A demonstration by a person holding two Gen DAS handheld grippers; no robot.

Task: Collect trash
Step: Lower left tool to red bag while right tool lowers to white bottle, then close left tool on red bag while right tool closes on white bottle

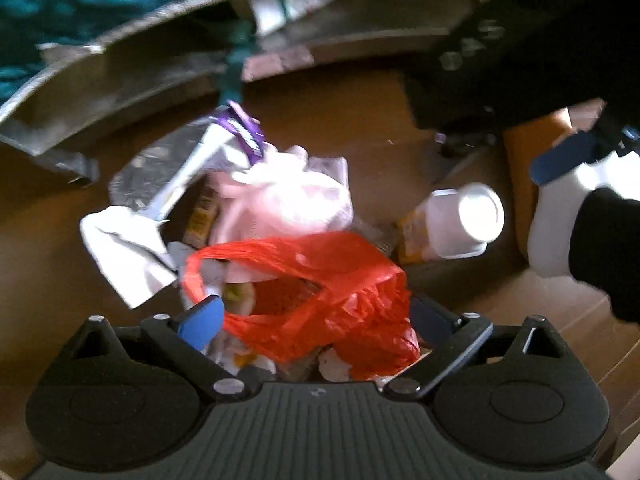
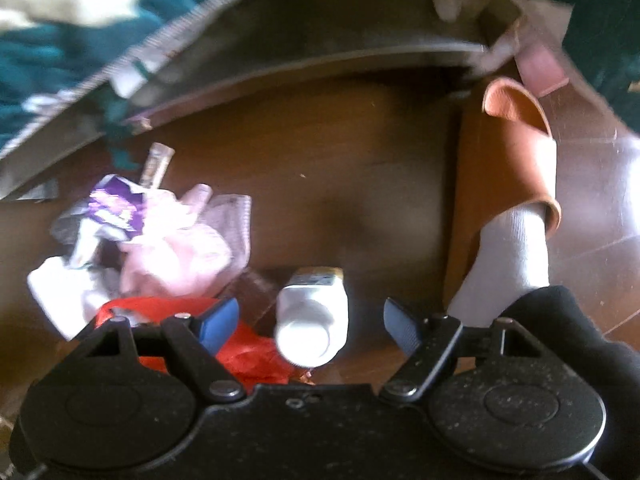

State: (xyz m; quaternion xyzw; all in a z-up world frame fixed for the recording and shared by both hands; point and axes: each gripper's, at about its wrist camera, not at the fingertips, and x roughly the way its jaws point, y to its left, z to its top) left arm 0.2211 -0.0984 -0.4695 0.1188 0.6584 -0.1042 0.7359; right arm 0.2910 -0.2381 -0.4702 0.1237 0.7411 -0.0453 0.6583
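Observation:
A heap of trash lies on the brown floor. In the left wrist view my left gripper (image 1: 314, 316) is open, and a crumpled red plastic bag (image 1: 320, 292) lies between its blue fingers. Beyond it are a pink bag (image 1: 288, 192), a purple wrapper (image 1: 244, 132), white paper (image 1: 120, 252) and a white-capped bottle (image 1: 460, 220). My right gripper (image 2: 310, 326) is open around the bottle (image 2: 312, 316), with gaps on both sides. The red bag (image 2: 248, 356) sits at its lower left, with the pink bag (image 2: 180, 248) and the wrapper (image 2: 112, 208) farther left.
A grey cardboard panel (image 2: 320, 40) leans across the back, with teal fabric (image 1: 80, 0) behind it. A person's foot in a white sock (image 2: 508, 260) and brown slipper (image 2: 520, 152) stands at the right, close to my right gripper. Both views are motion-blurred.

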